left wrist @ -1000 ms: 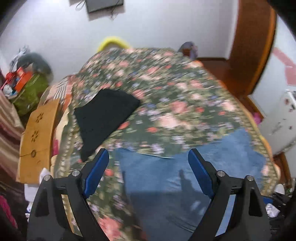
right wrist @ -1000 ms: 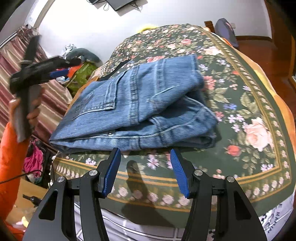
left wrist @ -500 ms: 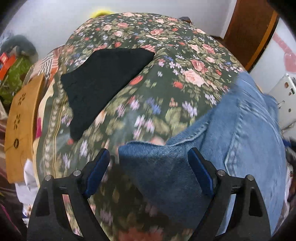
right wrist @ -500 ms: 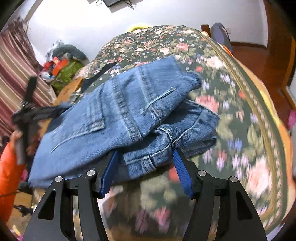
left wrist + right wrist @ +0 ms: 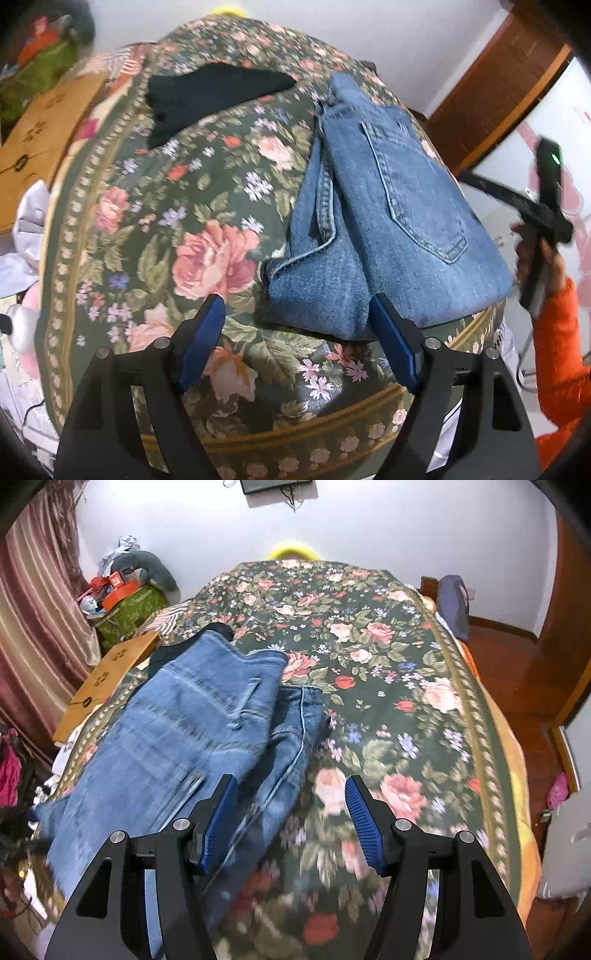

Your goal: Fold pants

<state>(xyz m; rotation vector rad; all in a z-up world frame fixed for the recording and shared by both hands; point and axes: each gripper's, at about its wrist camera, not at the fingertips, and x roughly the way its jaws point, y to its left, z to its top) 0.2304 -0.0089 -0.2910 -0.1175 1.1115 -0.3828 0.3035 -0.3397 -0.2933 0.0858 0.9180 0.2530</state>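
Observation:
Folded blue jeans (image 5: 373,229) lie on the floral bedspread (image 5: 184,229) near its front edge, back pocket up. My left gripper (image 5: 297,325) hangs just above their near corner, jaws closing. That corner lies between the pads, beside the right pad (image 5: 393,347), with no visible squeeze. In the right wrist view the jeans (image 5: 177,738) fill the left side. My right gripper (image 5: 291,812) is open over their right edge, which runs under its left pad (image 5: 218,823).
A black garment (image 5: 210,92) lies behind the jeans. A wooden board (image 5: 107,679), a green box with clutter (image 5: 129,605) and a striped curtain (image 5: 33,609) stand left of the bed. A hand in an orange sleeve (image 5: 554,332) is at right, by a wooden door (image 5: 498,85).
My left gripper has sunk and swung round to the jeans' near corner, its jaws a little narrower. My right gripper has shifted to the jeans' right edge, its jaws slightly wider.

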